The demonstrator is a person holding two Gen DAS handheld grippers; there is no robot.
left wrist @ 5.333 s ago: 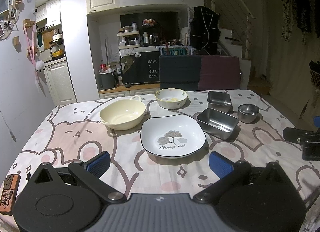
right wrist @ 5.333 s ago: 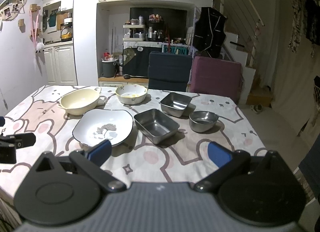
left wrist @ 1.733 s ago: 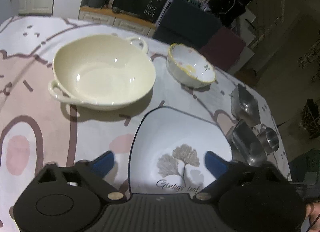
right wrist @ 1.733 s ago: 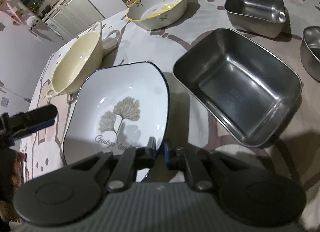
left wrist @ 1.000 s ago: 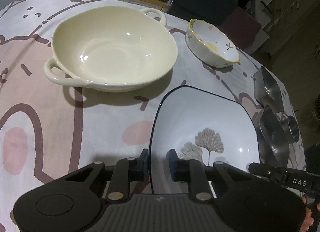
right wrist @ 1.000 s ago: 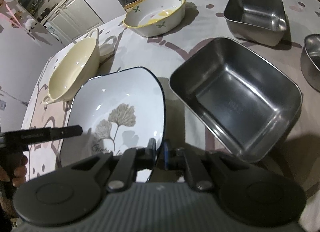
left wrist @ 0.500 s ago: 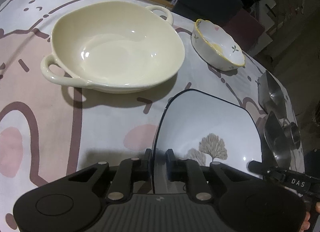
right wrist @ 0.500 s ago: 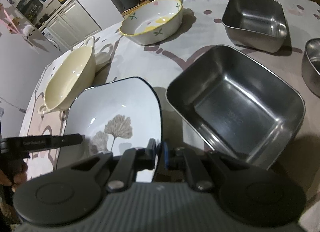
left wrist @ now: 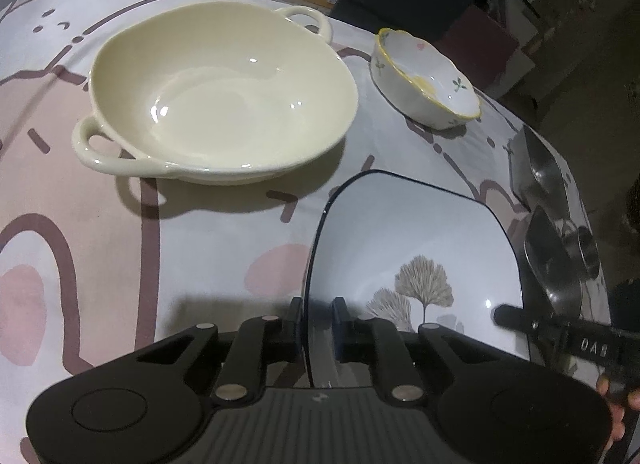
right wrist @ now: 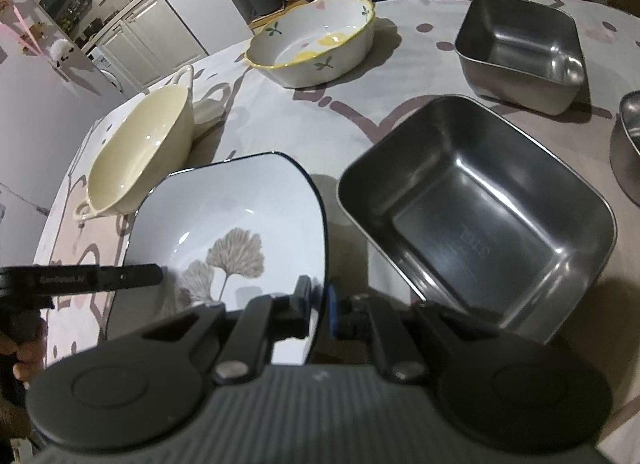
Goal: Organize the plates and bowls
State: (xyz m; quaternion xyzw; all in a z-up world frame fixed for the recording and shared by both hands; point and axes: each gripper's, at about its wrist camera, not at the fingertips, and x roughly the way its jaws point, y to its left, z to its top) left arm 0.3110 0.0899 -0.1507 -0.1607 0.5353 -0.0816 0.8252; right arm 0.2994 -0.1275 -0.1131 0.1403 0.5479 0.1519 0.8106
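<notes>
Ginkgo plate (left wrist: 420,248): square white plate with a dark rim and a leaf print; you hold it by two opposite edges, and it appears tipped up off the tablecloth (left wrist: 200,223).
Left gripper (left wrist: 317,314): your jaws have just been closing and now pinch the plate's left rim between narrow fingers, one pad inside the rim and one outside.
Right gripper (right wrist: 318,304): your fingers stand narrow and clamped on the plate's right rim, mirroring the left hold; a grip on both sides likely keeps the wide, shallow plate level when lifted.
Cream two-handled bowl (left wrist: 220,99): beyond the plate's left edge, near but apart; probably the base to nest the plate with.
Floral bowl (left wrist: 428,79): beyond the plate's far right corner, well apart.
Large steel tray (right wrist: 476,219): just beside the plate's right rim, so your right fingers work in the narrow gap between them.
Small steel tray (right wrist: 520,51): beyond the large tray, farther from the plate.
Round steel bowl (right wrist: 630,143): right of both trays, cut off by the frame edge.
</notes>
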